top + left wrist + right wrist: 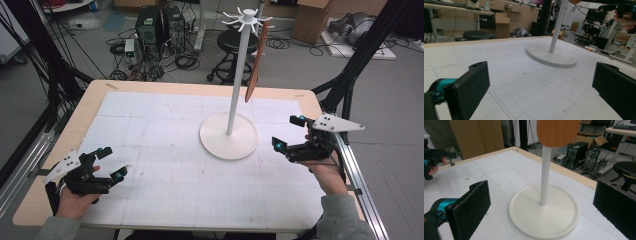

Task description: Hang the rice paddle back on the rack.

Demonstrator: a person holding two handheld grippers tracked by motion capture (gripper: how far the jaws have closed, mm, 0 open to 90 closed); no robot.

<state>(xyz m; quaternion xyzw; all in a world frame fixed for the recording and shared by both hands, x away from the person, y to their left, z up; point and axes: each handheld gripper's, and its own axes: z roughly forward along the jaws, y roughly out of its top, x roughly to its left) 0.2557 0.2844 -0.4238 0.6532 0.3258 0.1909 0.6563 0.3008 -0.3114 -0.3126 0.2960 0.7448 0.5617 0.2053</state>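
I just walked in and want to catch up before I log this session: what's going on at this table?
A person sits at the table with a two-jaw gripper in each hand. A white stand with a round base and hooks on top stands mid-table, and a wooden paddle-shaped board hangs from one hook. The right gripper is beside the stand's base, jaws wide apart and facing the pole. The left gripper rests low near the table's front left, also open. Neither holds anything at this moment.
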